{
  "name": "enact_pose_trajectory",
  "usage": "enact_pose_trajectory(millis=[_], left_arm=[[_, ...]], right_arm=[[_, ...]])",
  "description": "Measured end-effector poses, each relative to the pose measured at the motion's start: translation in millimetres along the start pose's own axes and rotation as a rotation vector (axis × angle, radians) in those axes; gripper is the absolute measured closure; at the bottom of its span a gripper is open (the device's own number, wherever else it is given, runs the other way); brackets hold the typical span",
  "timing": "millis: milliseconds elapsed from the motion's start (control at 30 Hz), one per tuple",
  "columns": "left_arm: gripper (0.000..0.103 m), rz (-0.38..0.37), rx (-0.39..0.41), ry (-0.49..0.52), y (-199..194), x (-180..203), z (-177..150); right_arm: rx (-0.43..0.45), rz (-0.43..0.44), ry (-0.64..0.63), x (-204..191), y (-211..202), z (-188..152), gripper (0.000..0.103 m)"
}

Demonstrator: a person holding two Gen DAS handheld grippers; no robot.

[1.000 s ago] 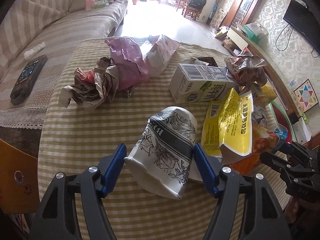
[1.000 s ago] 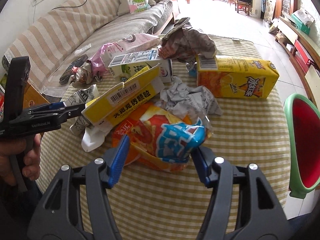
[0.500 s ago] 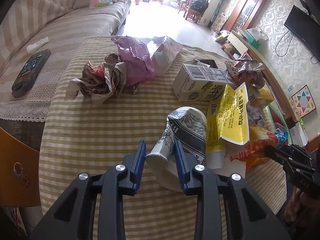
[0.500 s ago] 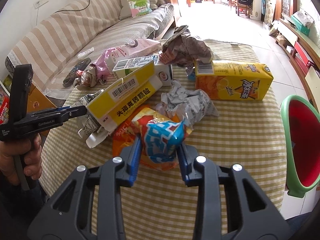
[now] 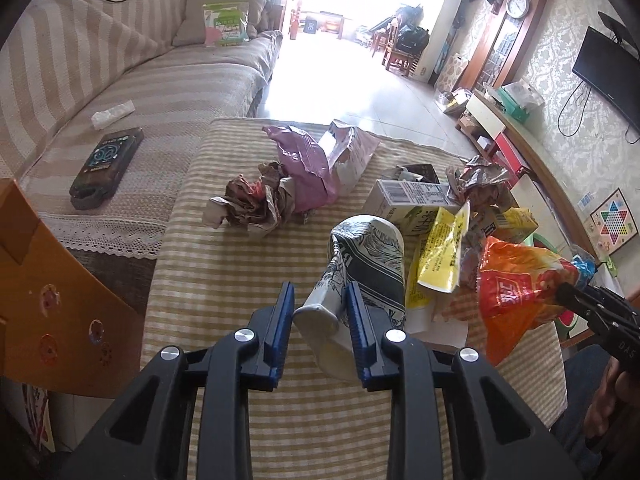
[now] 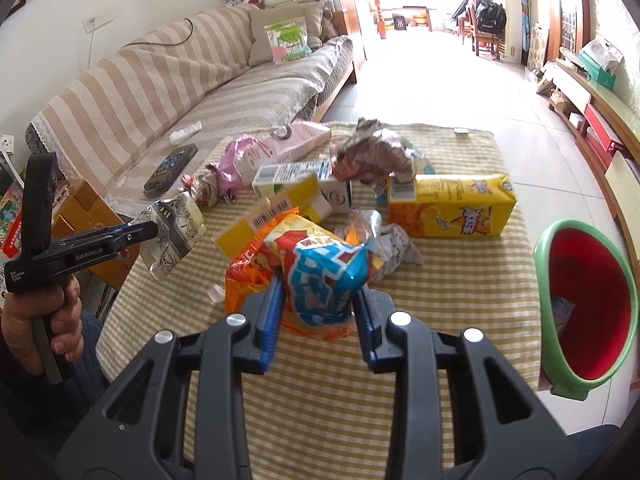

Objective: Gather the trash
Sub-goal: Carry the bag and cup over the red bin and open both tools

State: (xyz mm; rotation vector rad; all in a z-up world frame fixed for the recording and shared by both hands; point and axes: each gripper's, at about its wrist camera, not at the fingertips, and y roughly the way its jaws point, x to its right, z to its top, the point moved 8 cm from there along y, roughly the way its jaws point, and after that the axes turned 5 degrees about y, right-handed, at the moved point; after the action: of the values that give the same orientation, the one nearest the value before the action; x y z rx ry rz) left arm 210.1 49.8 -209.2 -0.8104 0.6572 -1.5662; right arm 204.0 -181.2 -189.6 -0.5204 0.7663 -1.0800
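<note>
My left gripper is shut on a crushed paper cup with a black-and-white leaf print, lifted off the striped tablecloth. The same cup hangs from that gripper at the left of the right wrist view. My right gripper is shut on an orange and blue snack bag, raised above the table; this bag shows at the right of the left wrist view. More trash lies on the table: a yellow box, a white-green carton, a pink bag and crumpled paper.
A green bin with a red inside stands off the table's right side. A yellow-orange juice carton lies at the far right of the table. A striped sofa with a dark remote runs along the left. An orange chair is near left.
Both grippers closed from open, the left on the paper cup and the right on the snack bag. Both then rose, lifting cup and bag off the tablecloth.
</note>
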Motion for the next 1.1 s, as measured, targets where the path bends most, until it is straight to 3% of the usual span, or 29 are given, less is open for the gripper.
enact_pose_trajectory(millis=[200,500,833,1100], left_arm=[[0.079,0.001,0.061,0.019,-27,12,22],[0.079,-0.05,0.115,0.124,-44,76,55],[0.079,-0.168,0.125,0.267,-34,195,83],[0.079,-0.286,0.102,0.38,-10,303,85]], right_arm=[[0.063,-0.013,0.017,9,-30,14,0.071],[0.152,-0.08,0.096,63,-71,34,0.071],[0.236,-0.208,0.2,161,-124,50,0.071],[0.278,-0.309,0.284,238,-158,50,0.071]])
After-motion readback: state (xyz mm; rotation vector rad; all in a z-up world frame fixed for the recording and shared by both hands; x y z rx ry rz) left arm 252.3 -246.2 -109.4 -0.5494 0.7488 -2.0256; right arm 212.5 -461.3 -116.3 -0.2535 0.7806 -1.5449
